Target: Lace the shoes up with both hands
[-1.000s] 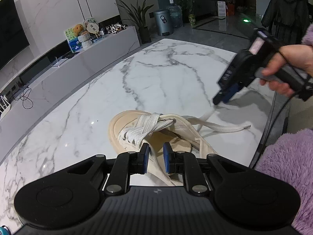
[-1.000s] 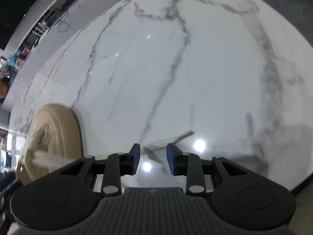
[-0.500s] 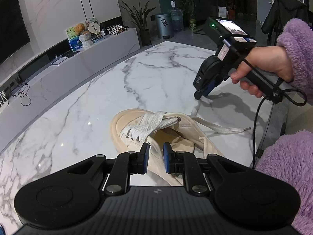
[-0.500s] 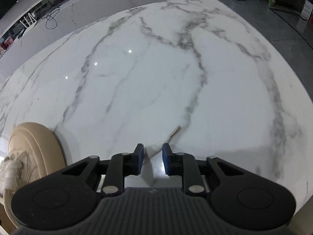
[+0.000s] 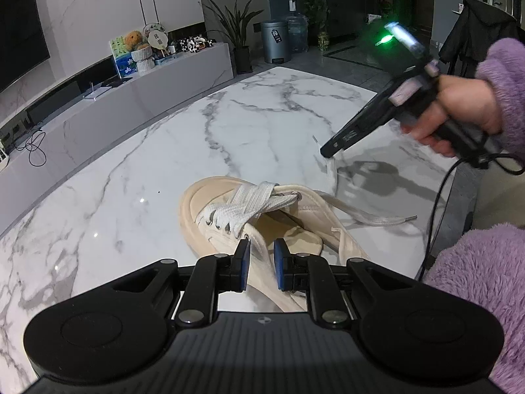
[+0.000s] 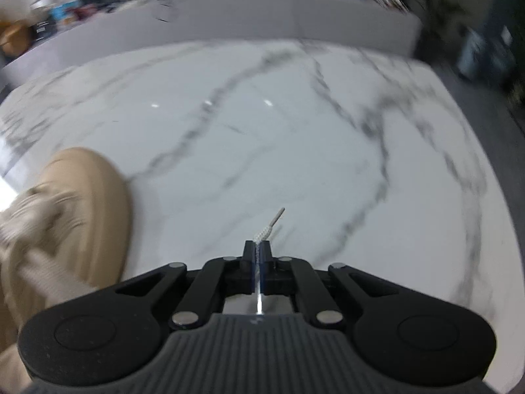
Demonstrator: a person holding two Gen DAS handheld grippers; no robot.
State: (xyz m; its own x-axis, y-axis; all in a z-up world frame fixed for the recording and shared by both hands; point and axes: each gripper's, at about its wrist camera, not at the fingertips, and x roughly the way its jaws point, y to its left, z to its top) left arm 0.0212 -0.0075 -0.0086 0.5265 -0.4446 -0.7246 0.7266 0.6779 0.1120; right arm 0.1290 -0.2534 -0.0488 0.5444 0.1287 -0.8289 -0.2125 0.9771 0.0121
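The beige shoe (image 5: 262,229) lies on the white marble table (image 5: 164,164), its toe pointing to about eleven o'clock in the left wrist view. White laces (image 5: 242,208) cross its front eyelets. One loose lace end (image 5: 377,220) runs flat on the table toward three o'clock from the shoe.

The left gripper (image 5: 261,267) hovers over the side of the shoe near its opening, at six o'clock of the laces. Its jaws stand a little apart, and I cannot tell if they press the shoe edge.

The right gripper (image 6: 257,249) is at two o'clock from the shoe, held by a hand (image 5: 459,111) in a purple fleece sleeve (image 5: 505,92). Its jaws are clenched on the other lace end (image 6: 266,229), whose tip (image 6: 278,216) sticks out past the fingertips.
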